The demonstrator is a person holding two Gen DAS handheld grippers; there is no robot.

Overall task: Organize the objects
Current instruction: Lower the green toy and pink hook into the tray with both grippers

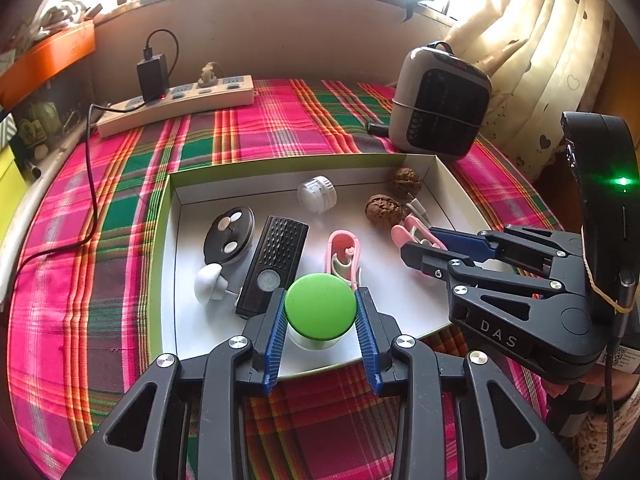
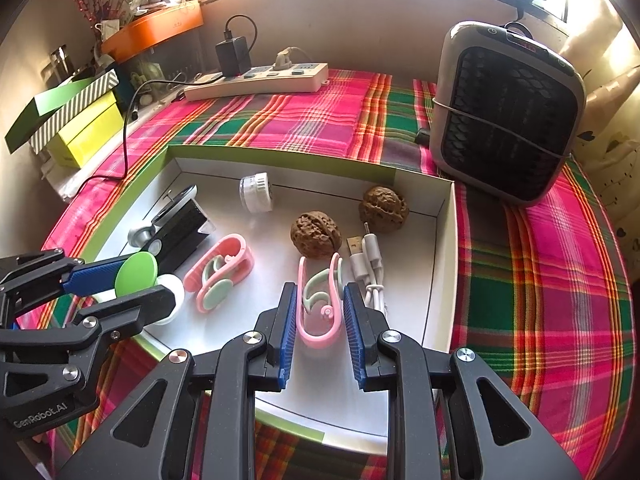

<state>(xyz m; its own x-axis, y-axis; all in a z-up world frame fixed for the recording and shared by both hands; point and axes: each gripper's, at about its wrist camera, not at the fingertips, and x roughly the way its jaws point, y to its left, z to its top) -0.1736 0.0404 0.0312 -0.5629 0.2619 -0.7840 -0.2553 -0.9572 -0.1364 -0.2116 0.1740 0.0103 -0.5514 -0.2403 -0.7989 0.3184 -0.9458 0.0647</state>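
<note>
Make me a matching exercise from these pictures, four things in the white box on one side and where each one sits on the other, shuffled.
Things:
1. green-lidded jar
2. pink clip
3. two walnuts
4. white cable

Places:
A. lying beside the box's right wall
B. between the left gripper's jaws
C. near the far right corner of the box
D. between the right gripper's jaws

Pairs: 1-B, 2-D, 3-C, 4-A
</note>
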